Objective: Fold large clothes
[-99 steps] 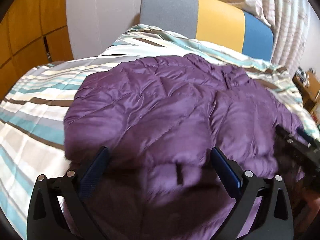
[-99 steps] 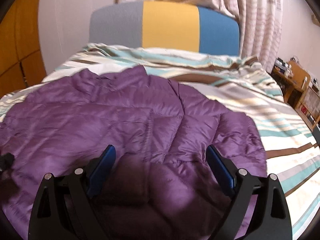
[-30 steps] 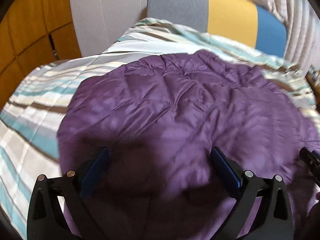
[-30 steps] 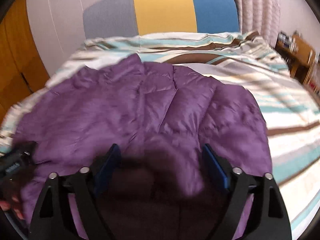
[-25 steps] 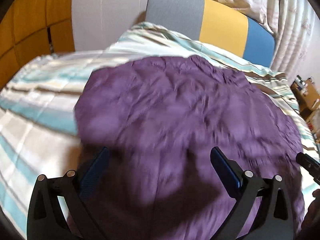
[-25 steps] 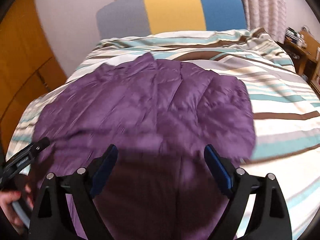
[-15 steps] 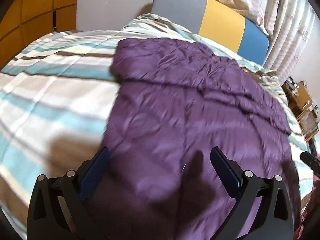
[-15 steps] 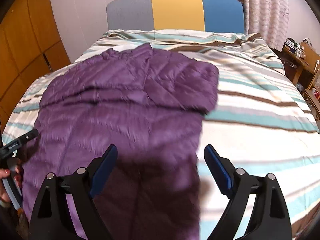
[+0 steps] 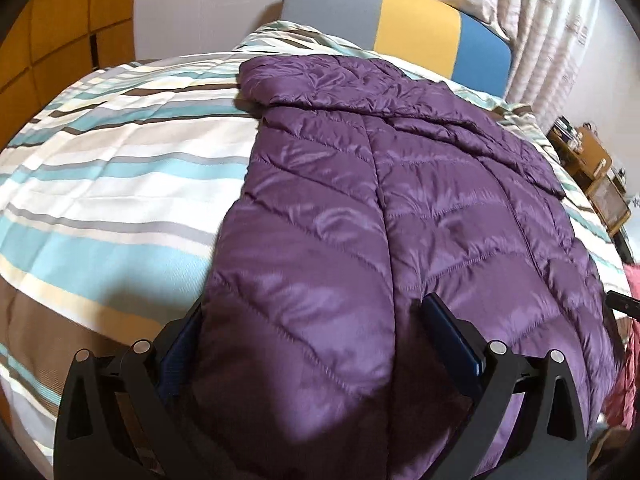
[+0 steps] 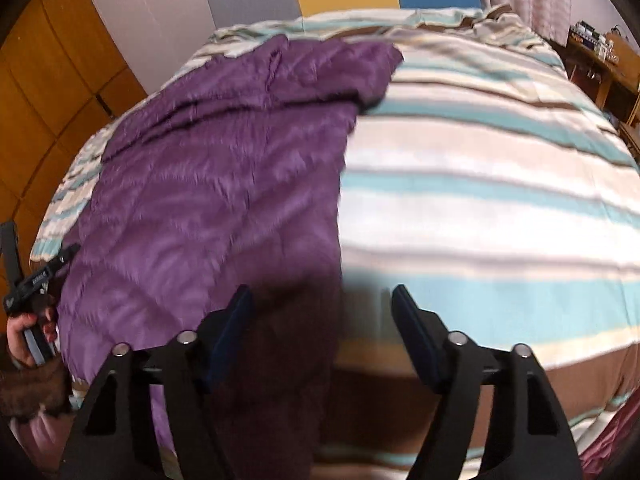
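Lying lengthwise on the striped bed [image 9: 120,168], the purple quilted jacket [image 9: 400,208] is seen with its far end near the headboard [image 9: 416,28] and its near end at the foot edge, where both tongs are placed. The left tongs [image 9: 316,344] are spread, with the jacket's near left corner bulging between the pads, apparently so that the hem can be gripped. The right tongs [image 10: 320,320] are closing astride the jacket's right edge; the blurred view does not show pressing pads. A matched two-corner hold seems intended for folding the hem toward the headboard.
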The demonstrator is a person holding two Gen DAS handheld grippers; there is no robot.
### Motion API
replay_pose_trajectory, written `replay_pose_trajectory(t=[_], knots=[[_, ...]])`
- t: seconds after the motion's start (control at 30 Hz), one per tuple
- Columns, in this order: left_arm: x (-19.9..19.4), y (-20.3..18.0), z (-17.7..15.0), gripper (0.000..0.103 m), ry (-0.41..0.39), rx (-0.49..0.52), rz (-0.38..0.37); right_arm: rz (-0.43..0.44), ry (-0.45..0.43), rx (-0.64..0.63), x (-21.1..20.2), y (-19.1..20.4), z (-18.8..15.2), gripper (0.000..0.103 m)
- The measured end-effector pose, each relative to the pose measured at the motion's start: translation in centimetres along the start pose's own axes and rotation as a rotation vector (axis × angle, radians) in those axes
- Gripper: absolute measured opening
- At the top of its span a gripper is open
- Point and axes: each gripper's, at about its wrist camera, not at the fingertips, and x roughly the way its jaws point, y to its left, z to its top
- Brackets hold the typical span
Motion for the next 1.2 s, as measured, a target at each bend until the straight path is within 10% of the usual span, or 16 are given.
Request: replay_pose_trajectory(t=[0.33,0.47,0.6,0.77,1.2], knots=[[-1.1,0.3,-1.9,0.100,0.001,0.034,-0.021,0.123,0.064,-0.039,-0.2,0.5,-3.1,0.060],[-1.3,-0.6,-1.8,0.098,0.032,0.047,-0.007,0.100,0.035,-0.132,0.3,2.3,-3.4,0.030],[-1.7,-1.6,-1.5,0.054,0.053,0.051,-0.108,0.179,0.009,-0.088,0.7,2.3,-2.8,0.011],[-2.5,-0.8,0.3,0.024,0.036,-0.027,-0.191,0.310,-0.068,0.008,0.0,1.7,-0.9,0.007],[-0.6,2.6,8.2,0.016,0.004,-0.288,-0.410,0.440,-0.198,0.217,0.4,0.3,7.0,0.007]])
